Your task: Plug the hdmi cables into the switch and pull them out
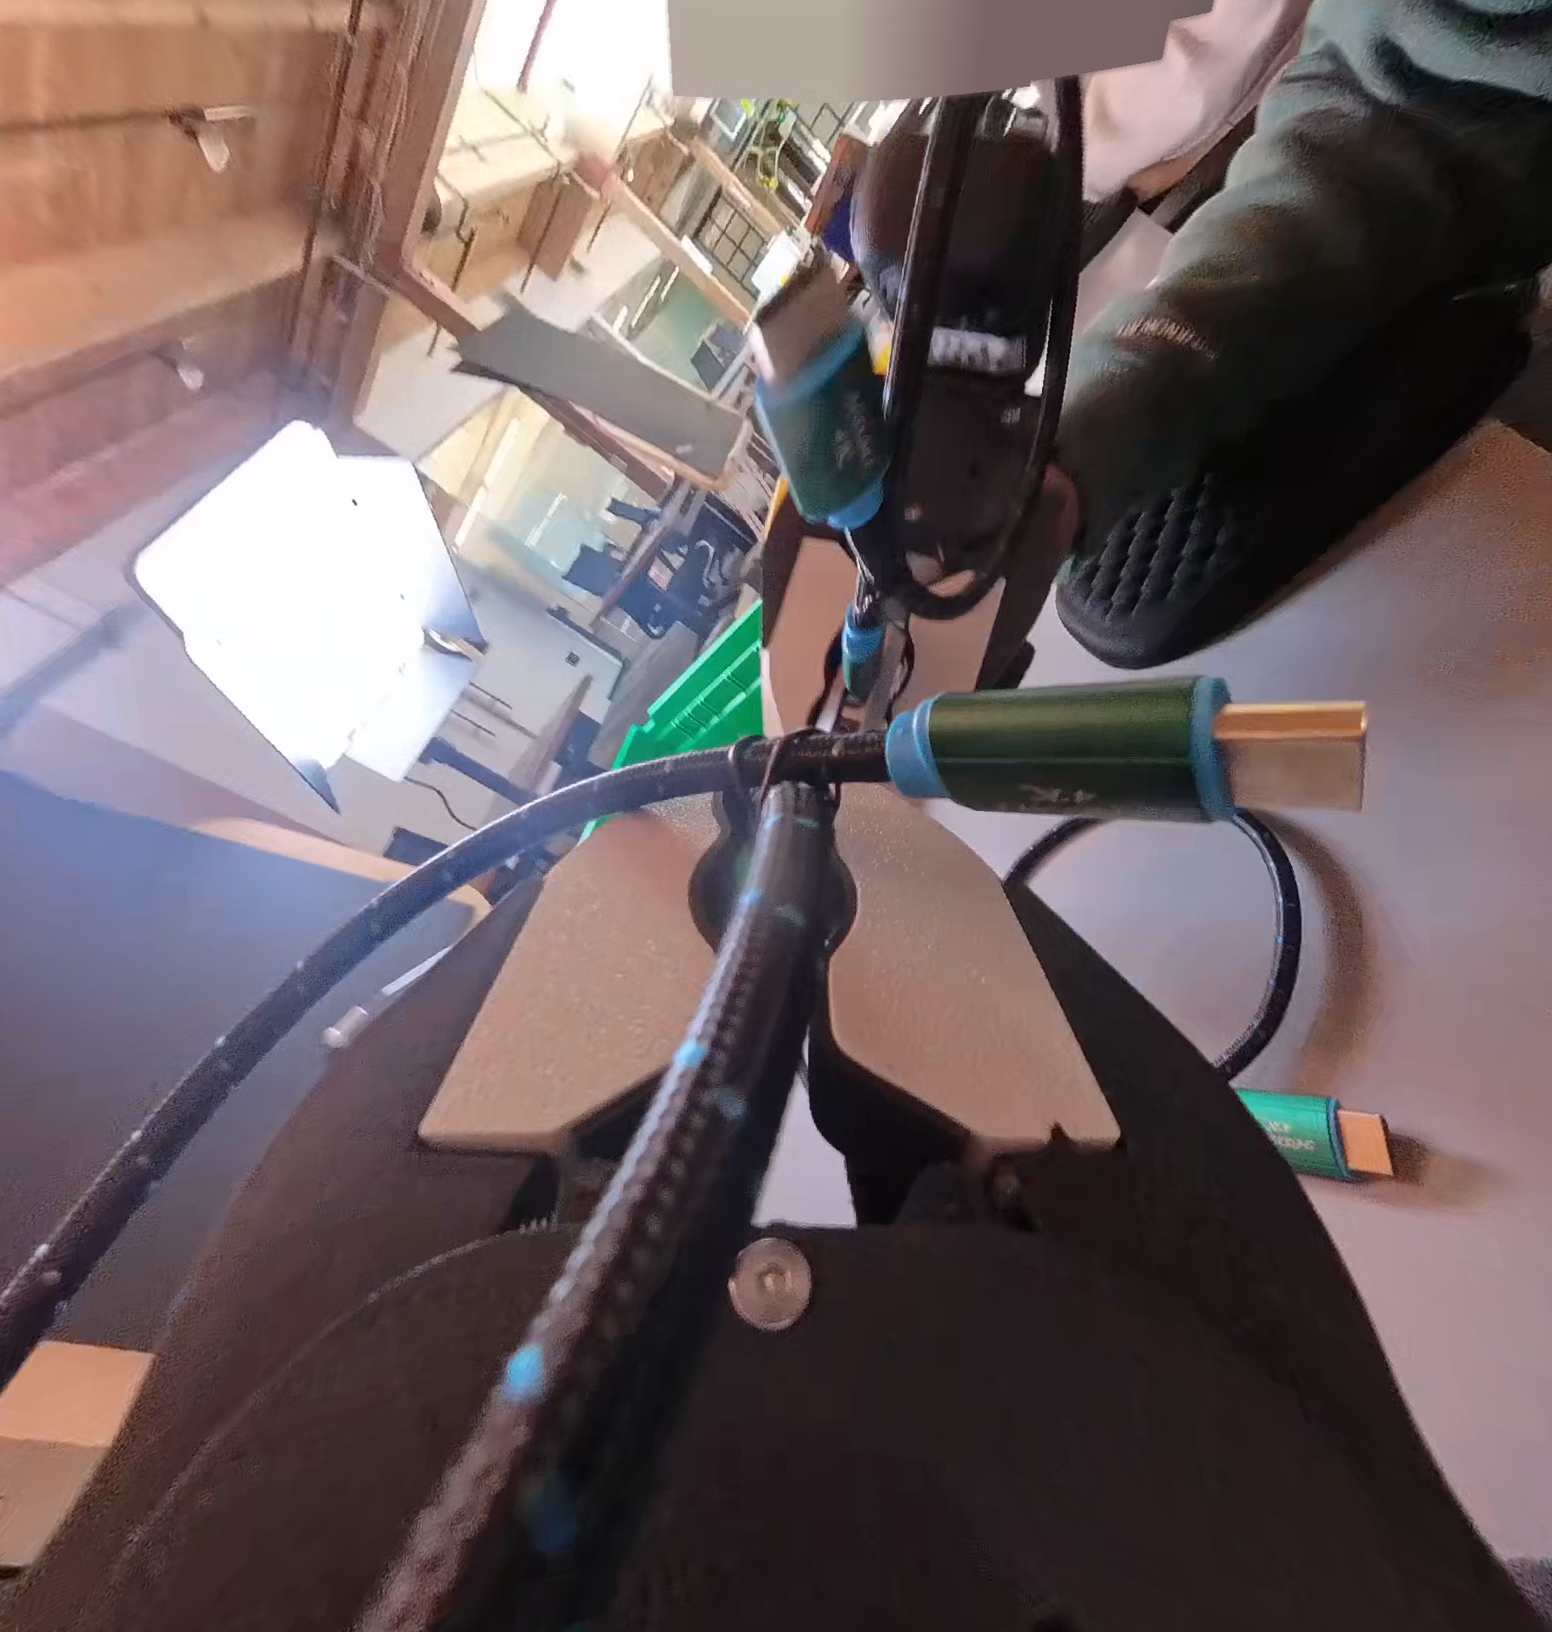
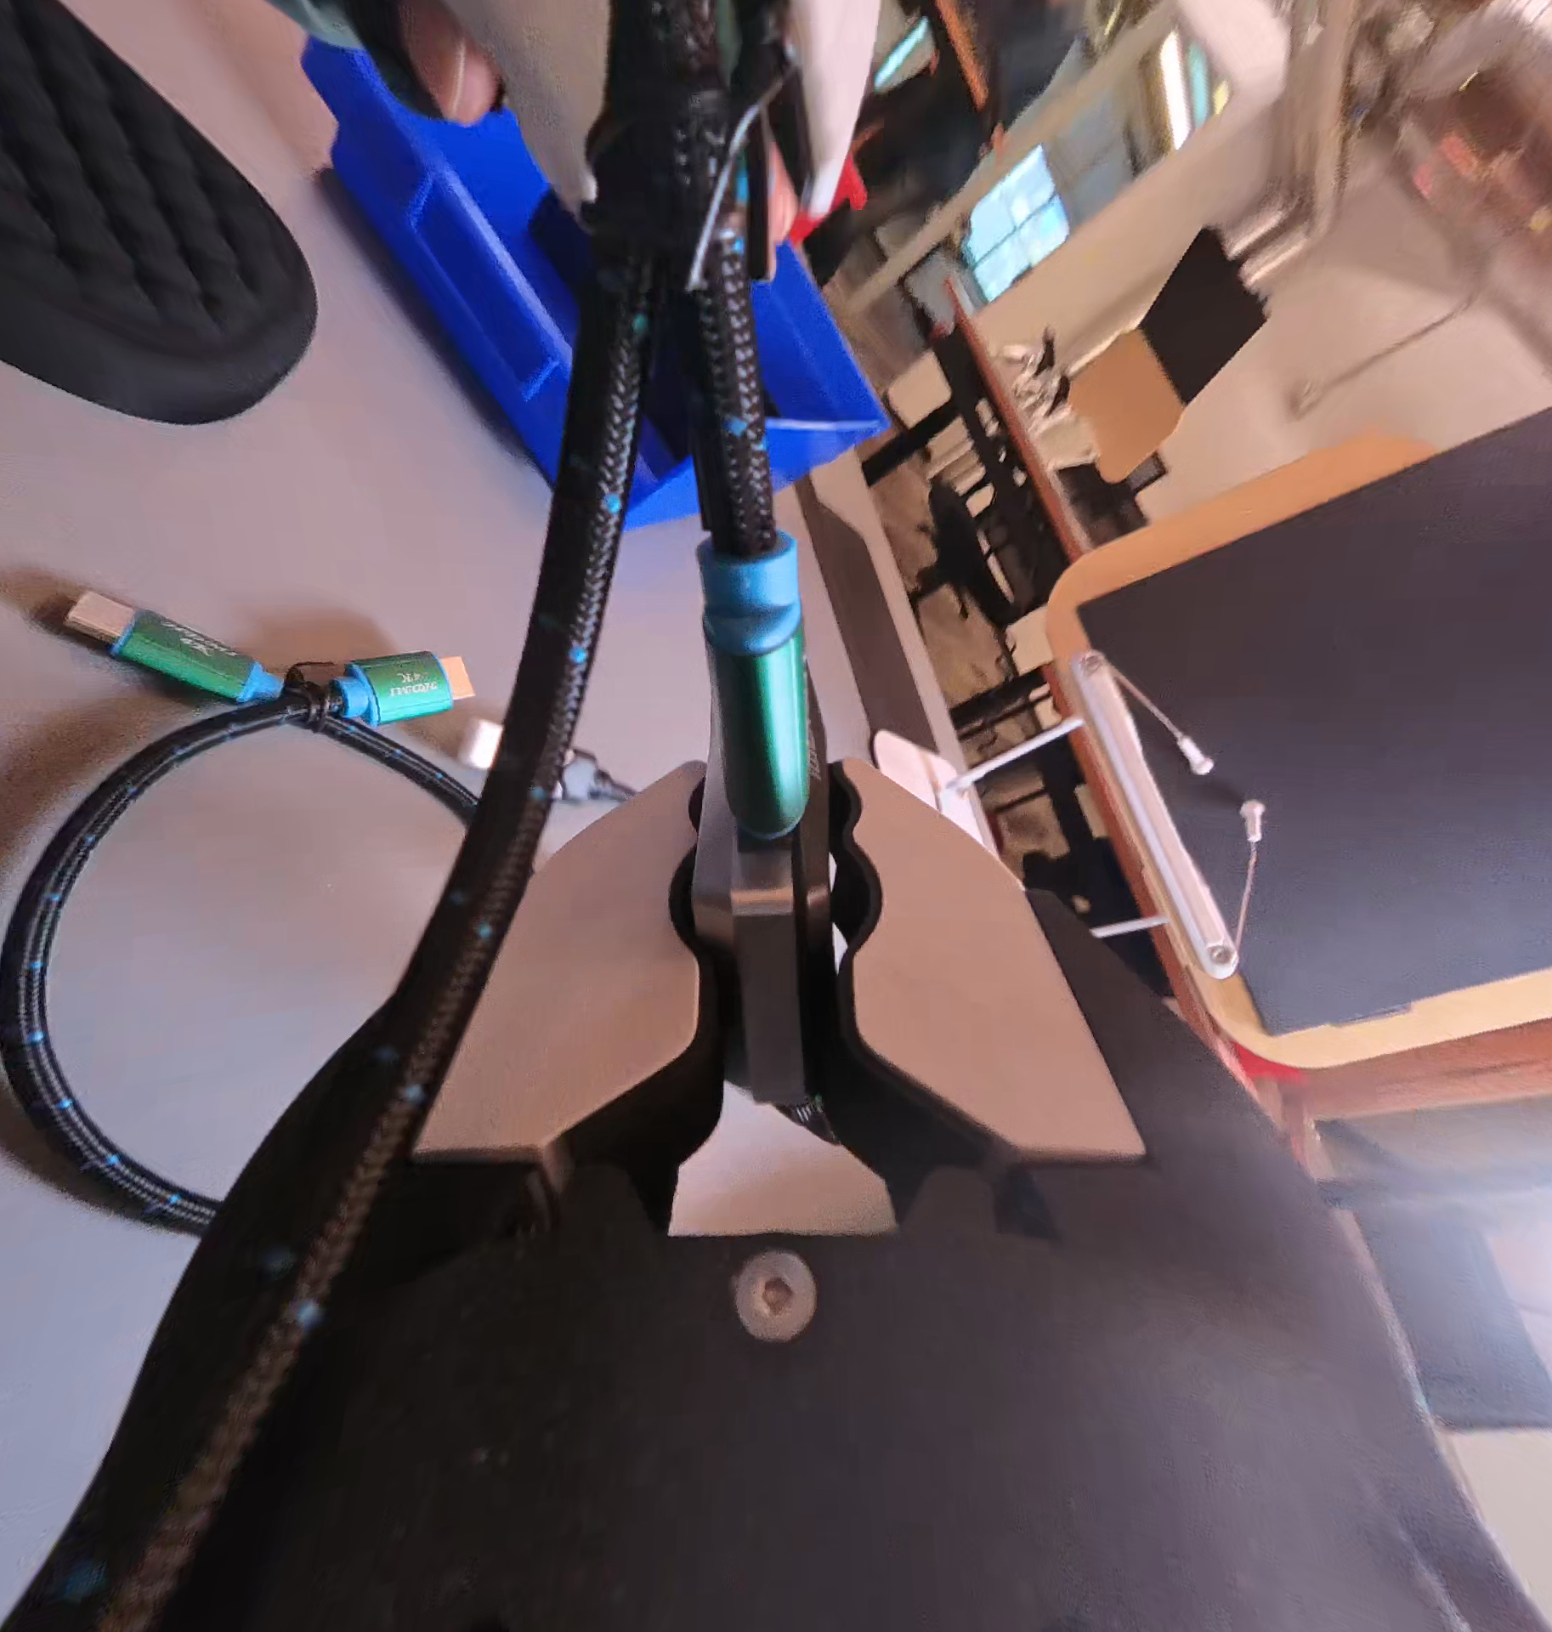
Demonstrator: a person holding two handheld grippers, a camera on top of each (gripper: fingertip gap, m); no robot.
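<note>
Braided black cable (image 1: 649, 1174), flecked with blue, runs up the middle of my left wrist view and passes between the left gripper (image 1: 772, 892) fingers, which pinch it near their tips. Just past the tips a thin tie (image 1: 768, 759) binds this strand to a second loop of the same cable. Beside the tie, one green plug (image 1: 1055, 751) with blue collars and a gold tip sticks out to the right.

On my right wrist view, the right gripper (image 2: 768, 892) is closed on a flat dark metal piece (image 2: 759, 936). I cannot tell what that piece is. A second green plug (image 2: 759, 706) sits into it from above, its cable rising toward the left gripper at the top of the picture. Another strand of the cable (image 2: 525, 795) crosses over my left finger (image 2: 578, 971) on this side.

Both grippers hang above a grey table (image 2: 225, 494). On it lies another coiled cable (image 2: 39, 971) of the same make, tied, with two green plugs (image 2: 402, 689). A blue bin (image 2: 455, 265) stands farther off, a black padded mat (image 2: 110, 221) lies at the left, and a green bin (image 1: 711, 689) shows in the left view.
</note>
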